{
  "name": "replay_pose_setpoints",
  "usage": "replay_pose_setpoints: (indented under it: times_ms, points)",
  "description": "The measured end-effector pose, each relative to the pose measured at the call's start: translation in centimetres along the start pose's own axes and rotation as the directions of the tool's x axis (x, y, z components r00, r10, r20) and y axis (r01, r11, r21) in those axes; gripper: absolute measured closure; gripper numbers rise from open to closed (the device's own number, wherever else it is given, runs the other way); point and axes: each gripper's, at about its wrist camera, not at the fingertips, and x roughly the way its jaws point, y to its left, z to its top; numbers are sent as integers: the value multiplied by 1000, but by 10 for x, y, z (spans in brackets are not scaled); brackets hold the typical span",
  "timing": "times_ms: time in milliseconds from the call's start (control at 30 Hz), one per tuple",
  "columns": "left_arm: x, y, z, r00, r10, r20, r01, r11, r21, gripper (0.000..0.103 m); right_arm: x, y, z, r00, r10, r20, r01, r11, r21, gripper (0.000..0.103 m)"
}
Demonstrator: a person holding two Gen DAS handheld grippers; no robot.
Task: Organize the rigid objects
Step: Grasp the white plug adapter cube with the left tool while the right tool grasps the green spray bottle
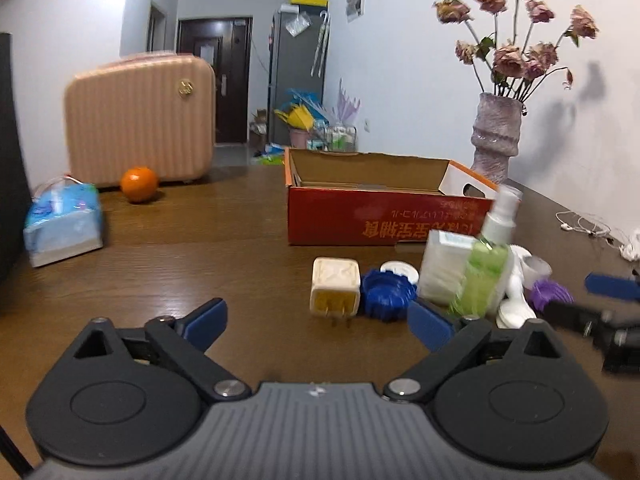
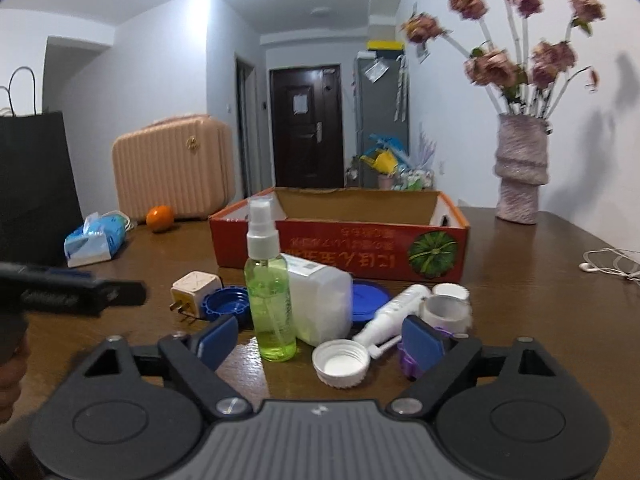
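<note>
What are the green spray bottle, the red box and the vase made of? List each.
Green spray bottle: clear glossy plastic, probably; green liquid shows through, with a white pump top.
Red box: cardboard; brown raw inner walls, printed matte outside.
Vase: likely ceramic or stone-like; rough, mottled pinkish-grey surface, no shine.

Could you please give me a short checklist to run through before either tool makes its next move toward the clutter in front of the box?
1. Left tool open, nothing held: ok.
2. Right tool open, nothing held: ok.
3. Red cardboard box open on top, ready for items: ok.
4. Green clear plastic spray bottle upright, between the right tool's fingers' line: ok.
5. Cream cube-shaped plug adapter ahead of the left tool with a free path: ok.
6. Box interior free of items: cannot tell, floor hidden.
</note>
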Motion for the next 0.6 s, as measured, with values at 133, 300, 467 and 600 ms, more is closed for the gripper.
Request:
replay_pose_setpoints:
  times_ms: [133,300,467,600]
  points:
    - [41,4,21,997,-41,-58,39,999,-36,21,21,9,10,999,35,-13,-35,999,-13,27]
    - [91,2,34,989,-68,-128,61,997,-53,38,38,22,20,998,67,-2,-67,996,-54,45]
    - [114,7,33,980,-83,-181,68,994,-87,61,52,36,21,999,52,3,-52,993,-103,61]
    - [117,11,30,972,-119,-202,95,987,-126,64,53,35,20,999,52,-11,-53,995,-80,73]
